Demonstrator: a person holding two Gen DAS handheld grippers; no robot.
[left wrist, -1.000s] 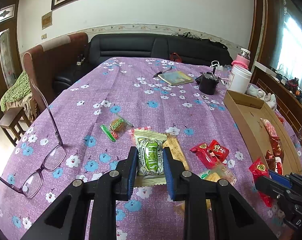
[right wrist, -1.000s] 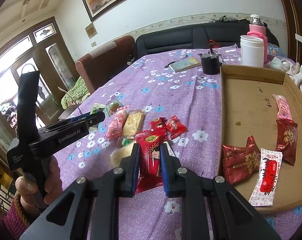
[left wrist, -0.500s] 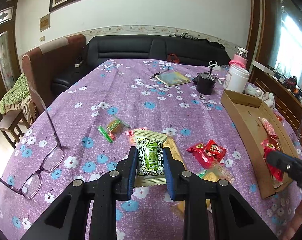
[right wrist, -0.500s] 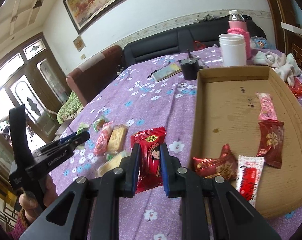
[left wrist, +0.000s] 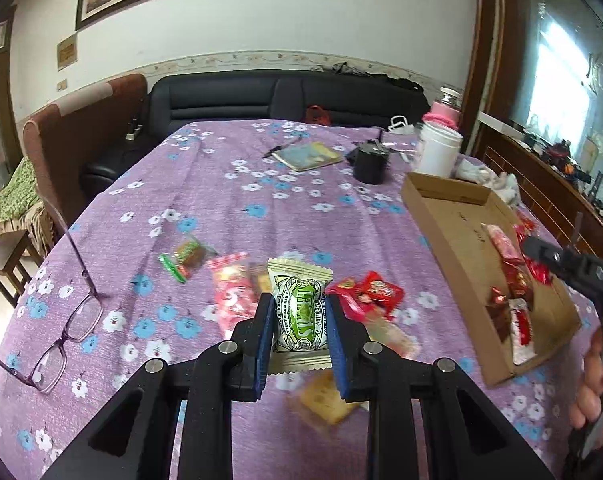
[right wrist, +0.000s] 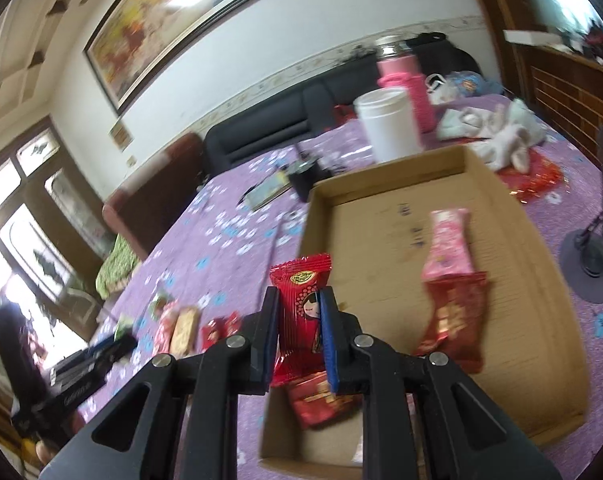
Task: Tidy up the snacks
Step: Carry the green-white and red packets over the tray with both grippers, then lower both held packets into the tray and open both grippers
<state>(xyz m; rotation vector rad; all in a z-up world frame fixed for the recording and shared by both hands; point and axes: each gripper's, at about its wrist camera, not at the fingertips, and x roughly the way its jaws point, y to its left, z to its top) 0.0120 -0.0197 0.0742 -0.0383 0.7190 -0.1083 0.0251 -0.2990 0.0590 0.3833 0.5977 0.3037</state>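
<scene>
My left gripper (left wrist: 297, 312) is shut on a green and cream snack packet (left wrist: 299, 312) and holds it above the purple flowered tablecloth (left wrist: 221, 200). Loose snacks lie below it: a pink packet (left wrist: 231, 296), red packets (left wrist: 375, 292), a green candy (left wrist: 183, 256) and a biscuit (left wrist: 321, 398). My right gripper (right wrist: 299, 316) is shut on a red snack packet (right wrist: 301, 304) above the near left corner of the cardboard tray (right wrist: 533, 280). The tray holds a pink packet (right wrist: 447, 246) and red packets (right wrist: 453, 320). The tray also shows in the left wrist view (left wrist: 441, 216).
Glasses (left wrist: 61, 340) lie at the table's left edge. A black cup (left wrist: 367, 164), a booklet (left wrist: 307, 156), a white jar (right wrist: 389, 124) and a pink bottle (right wrist: 407, 80) stand at the far end. A small black stand (right wrist: 593, 256) is right of the tray.
My right gripper has carried the red packet to the right, from over the loose snacks to over the tray. My left gripper has risen a little with the green packet.
</scene>
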